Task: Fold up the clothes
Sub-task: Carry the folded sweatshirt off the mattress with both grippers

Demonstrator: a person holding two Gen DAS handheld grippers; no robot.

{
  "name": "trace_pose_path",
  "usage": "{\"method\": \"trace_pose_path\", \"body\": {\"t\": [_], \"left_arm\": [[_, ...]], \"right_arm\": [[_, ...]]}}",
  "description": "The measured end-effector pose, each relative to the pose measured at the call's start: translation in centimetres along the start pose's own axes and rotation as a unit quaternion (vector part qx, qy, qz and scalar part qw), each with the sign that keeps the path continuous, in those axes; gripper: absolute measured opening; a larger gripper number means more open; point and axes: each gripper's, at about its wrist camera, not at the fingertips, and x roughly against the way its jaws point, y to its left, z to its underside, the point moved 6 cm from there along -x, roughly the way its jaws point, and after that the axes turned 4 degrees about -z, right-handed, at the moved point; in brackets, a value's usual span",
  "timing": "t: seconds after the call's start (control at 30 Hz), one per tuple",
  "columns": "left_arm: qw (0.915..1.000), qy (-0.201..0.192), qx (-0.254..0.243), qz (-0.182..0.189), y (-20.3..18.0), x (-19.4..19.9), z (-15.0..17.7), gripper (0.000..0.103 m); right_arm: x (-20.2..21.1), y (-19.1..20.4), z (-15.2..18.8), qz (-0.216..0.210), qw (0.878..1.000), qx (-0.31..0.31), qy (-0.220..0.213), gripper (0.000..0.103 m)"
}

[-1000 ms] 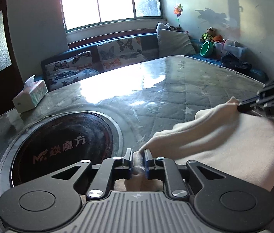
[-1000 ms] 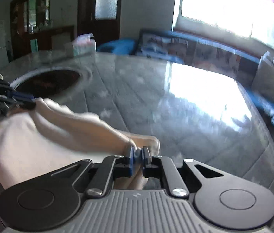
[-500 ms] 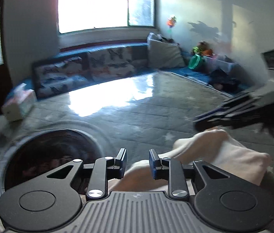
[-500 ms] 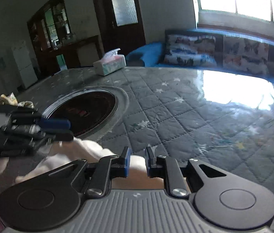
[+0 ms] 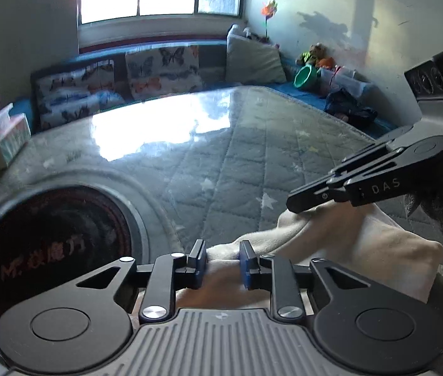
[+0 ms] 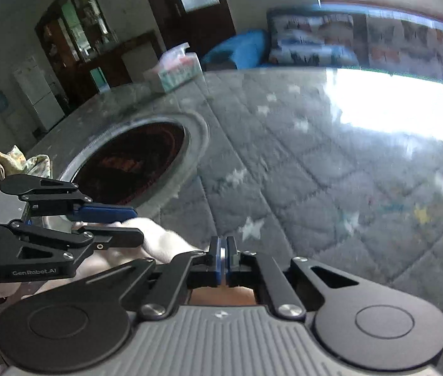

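While left gripper gapes over the cream garment, right gripper, marked "DAS", sits pinched together, empty.

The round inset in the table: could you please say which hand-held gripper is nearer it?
Left. The left hand-held gripper is just beside the inset; the right hand-held gripper is farther off.

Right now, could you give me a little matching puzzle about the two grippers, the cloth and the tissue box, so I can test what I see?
Things:
1 left gripper
2 right gripper
3 tissue box
4 cloth

Descriptions:
A cream-coloured
B closed
C open
D at the far edge of the table

Pairs: 1-C, 2-B, 3-D, 4-A
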Motion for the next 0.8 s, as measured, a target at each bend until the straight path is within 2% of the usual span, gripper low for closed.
{"method": "trace_pose_path", "body": {"t": [0.1, 0.23, 0.4, 0.47, 0.5, 0.57, 0.63, 0.73, 0.8], "left_arm": [[0.9999, -0.01, -0.008, -0.01, -0.3, 0.0, 0.0, 0.02], [0.9994, -0.014, -0.019, -0.025, -0.6, -0.3, 0.3, 0.019], [0.9989, -0.025, -0.021, -0.034, -1.0, -0.3, 0.5, 0.02], [0.9987, -0.027, -0.022, -0.036, -1.0, -0.3, 0.6, 0.02], [0.9988, -0.026, -0.02, -0.036, -1.0, -0.3, 0.6, 0.02], [0.9988, -0.028, -0.013, -0.039, -0.9, -0.2, 0.5, 0.02], [0.9988, -0.03, -0.009, -0.039, -0.8, -0.2, 0.5, 0.02], [0.9986, -0.029, -0.014, -0.043, -0.9, -0.3, 0.6, 0.02], [0.9985, -0.028, -0.015, -0.045, -1.0, -0.4, 0.7, 0.023]], "right_arm": [[0.4, 0.3, -0.5, 0.01, 1.0, 0.006, -0.015, 0.002], [0.0, -0.2, -0.3, 0.015, 1.0, -0.006, 0.0, 0.019], [-0.8, -0.3, 0.4, 0.001, 1.0, -0.009, 0.022, 0.019], [-1.0, -0.3, 0.6, -0.004, 1.0, -0.009, 0.029, 0.012], [-1.0, -0.2, 0.6, -0.004, 1.0, -0.005, 0.026, 0.002], [-0.6, 0.2, 0.3, 0.004, 1.0, 0.01, 0.011, 0.001], [0.3, 0.7, -0.3, 0.017, 0.999, 0.03, -0.022, 0.001], [1.0, 0.4, -1.0, 0.032, 0.998, 0.026, -0.054, 0.0], [0.7, 0.0, -0.9, 0.028, 0.999, 0.012, -0.042, 0.001]]}}
